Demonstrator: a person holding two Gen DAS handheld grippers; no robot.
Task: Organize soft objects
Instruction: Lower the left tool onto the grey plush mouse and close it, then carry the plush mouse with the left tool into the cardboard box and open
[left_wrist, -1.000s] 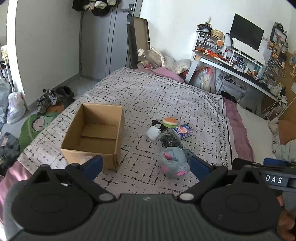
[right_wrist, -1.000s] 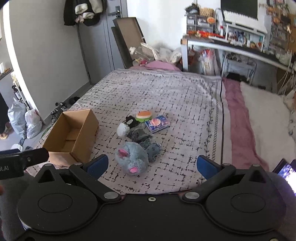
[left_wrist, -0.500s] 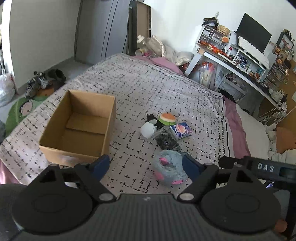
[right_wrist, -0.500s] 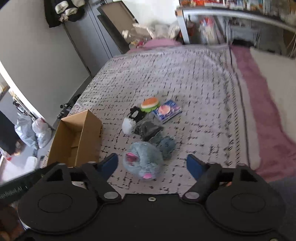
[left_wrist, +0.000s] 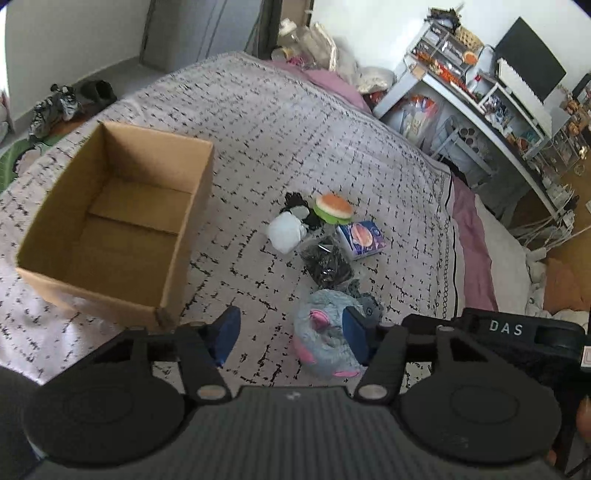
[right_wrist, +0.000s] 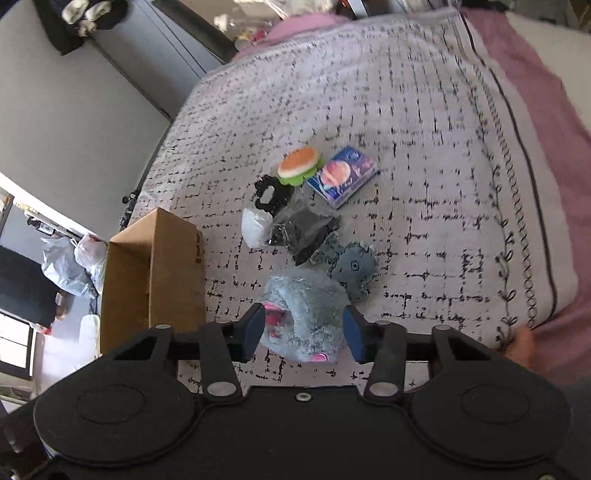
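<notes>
A fluffy grey plush with pink ears (right_wrist: 306, 310) lies on the patterned bedspread between the open fingers of my right gripper (right_wrist: 304, 334); whether the pads touch it I cannot tell. It also shows in the left wrist view (left_wrist: 325, 339). My left gripper (left_wrist: 291, 332) is open and empty, just left of that plush. Behind it lie a small grey plush (right_wrist: 352, 267), a black bagged item (right_wrist: 304, 232), a white soft ball (right_wrist: 255, 227), a burger plush (right_wrist: 299, 164) and a blue packet (right_wrist: 341, 175). An open empty cardboard box (left_wrist: 110, 221) stands to the left.
The bed's right edge has a pink sheet (left_wrist: 472, 236). A cluttered white desk with a monitor (left_wrist: 517, 81) stands beyond it. Shoes (left_wrist: 55, 107) and bags lie on the floor to the left of the bed. A door (left_wrist: 192, 29) is at the back.
Both grippers have moved forward and down toward the bed. The right gripper's fingers now flank the fluffy grey plush and stand closer together than before. The left gripper has come nearer the box and plush.
</notes>
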